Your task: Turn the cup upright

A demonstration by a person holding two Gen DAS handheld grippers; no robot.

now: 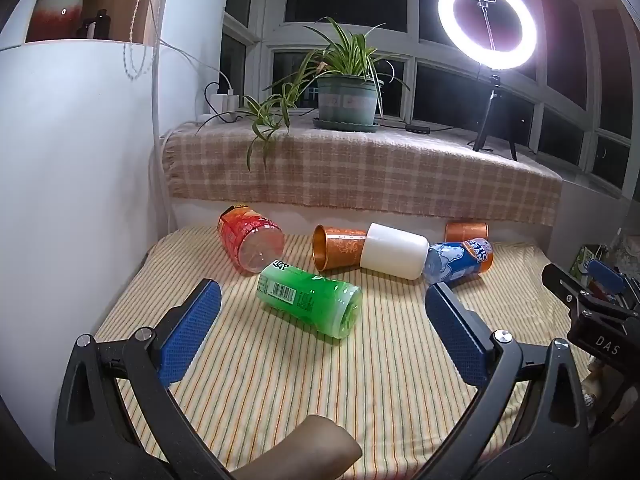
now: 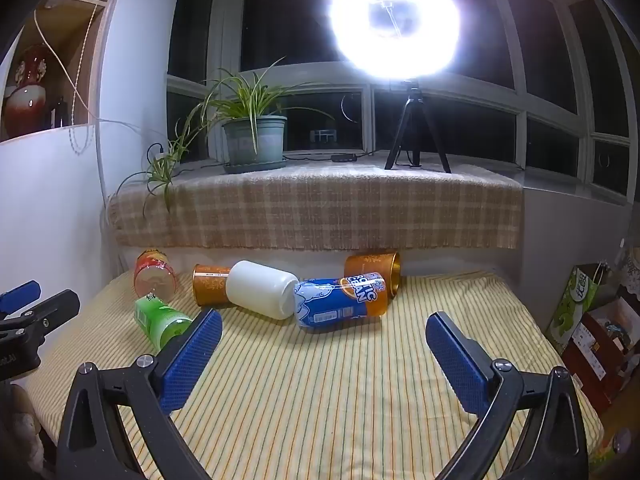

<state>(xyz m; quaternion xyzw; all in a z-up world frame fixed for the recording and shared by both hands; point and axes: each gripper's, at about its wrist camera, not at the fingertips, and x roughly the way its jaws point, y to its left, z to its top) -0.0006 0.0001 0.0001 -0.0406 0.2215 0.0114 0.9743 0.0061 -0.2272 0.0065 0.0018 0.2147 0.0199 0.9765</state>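
Left wrist view. Left tongs (image 1: 322, 322): blue pads wide apart, holding nothing, hovering over the near part of the striped worktop (image 1: 280, 380).
- Green cup (image 1: 310, 304): on its side between the pad tips, mouth toward the near right corner; judged the likeliest first target, since the tongs frame it.
- Red cup (image 1: 250, 242): on its side near the far left corner, clear end facing the camera.
- Copper cup (image 1: 338, 248): on its side mid-far edge, open mouth leftward, its other end hidden behind the white cup (image 1: 394, 250), which touches it.
- Blue cup (image 1: 460, 260): on its side, end covered by the white one.
- Second copper cup (image 1: 466, 232): at the far edge, only its top visible.
- Right tongs: only the frame shows, cut off at the right border.

Right wrist view. Right tongs (image 2: 324, 344): pads likewise apart and empty, aimed at bare cloth before the blue cup (image 2: 340, 304).
- Green cup (image 2: 162, 320): partly hidden by the left pad.
- Second copper cup (image 2: 376, 272): on its side, mouth toward the right edge.
- Ring light (image 2: 394, 26): overexposed; detail lost.

All six cups lie down; none upright yet.
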